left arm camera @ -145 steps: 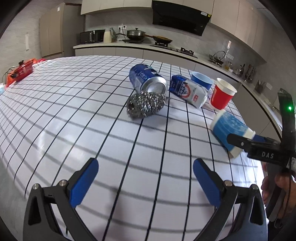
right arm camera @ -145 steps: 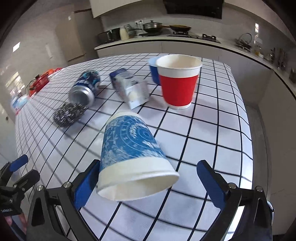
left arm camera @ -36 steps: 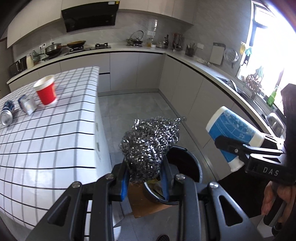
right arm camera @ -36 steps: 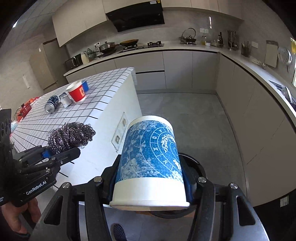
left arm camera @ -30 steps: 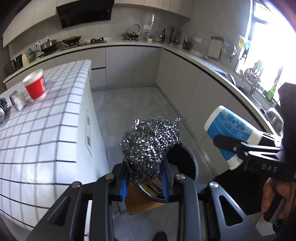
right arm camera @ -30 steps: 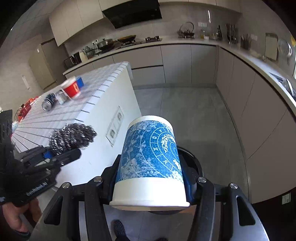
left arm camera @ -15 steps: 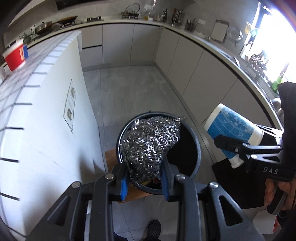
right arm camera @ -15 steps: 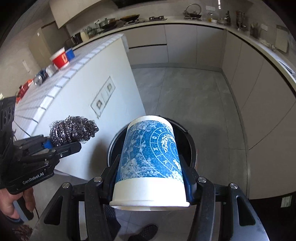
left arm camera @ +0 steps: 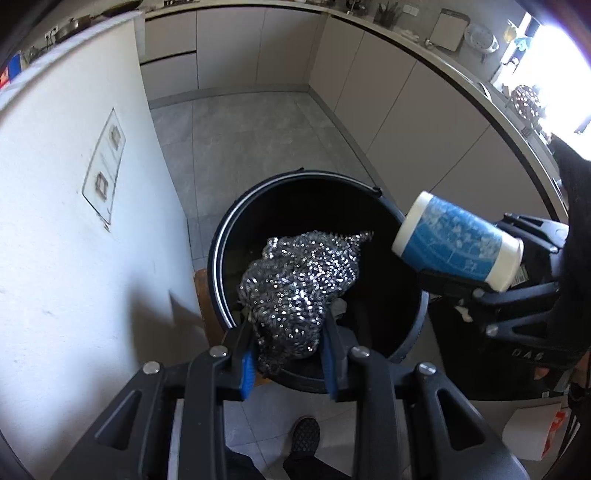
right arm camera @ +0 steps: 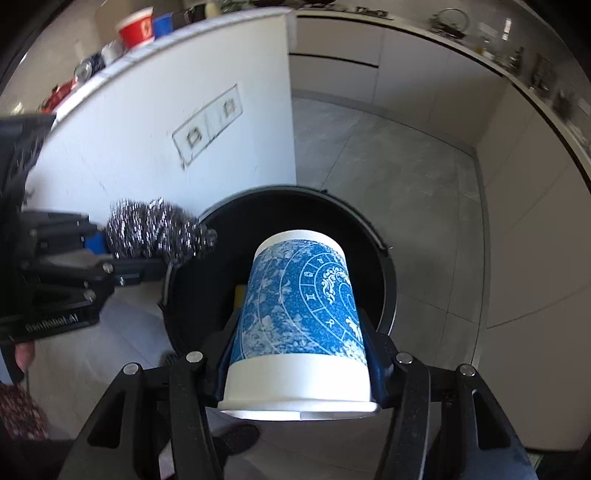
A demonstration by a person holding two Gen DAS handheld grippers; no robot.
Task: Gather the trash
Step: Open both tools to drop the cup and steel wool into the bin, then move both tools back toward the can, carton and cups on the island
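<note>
Left gripper (left arm camera: 290, 354), left wrist view: jaws clamped on a steel scouring ball (left arm camera: 301, 284), blue pads pressed into its lower sides. Ball hangs over the open mouth of a black round bin (left arm camera: 221, 254) on the grey tile floor. Bin interior mostly dark; a bit of pale crumpled scrap (left arm camera: 339, 307) shows beside the ball, low in the bin, along with something yellowish near the left wall, too dim to name. A brown board (left arm camera: 201, 291) sticks out from under the bin's left side. White island wall (left arm camera: 66, 221) to the left, with a socket plate on it. At right, the right gripper (left arm camera: 458, 275) holds a blue-and-white paper cup (left arm camera: 458, 245) tilted, its base toward the bin, over the bin's right rim. A shoe (left arm camera: 306, 434) shows at the bottom edge.

Right gripper (right arm camera: 299, 354), right wrist view: jaws closed on the paper cup (right arm camera: 299, 317), gripping it on both sides near the wide rim end, base pointing away and down into the bin opening. Bin (right arm camera: 388, 280) sits directly beyond the cup; inside, a yellow patch (right arm camera: 240, 295) shows left of the cup, the rest black. At left, the left gripper (right arm camera: 147, 254) carries the scouring ball (right arm camera: 155, 232) at the bin's left rim. Up on the island top: a red cup (right arm camera: 136, 26), a blue cup (right arm camera: 162, 21), a can (right arm camera: 84, 68).
</note>
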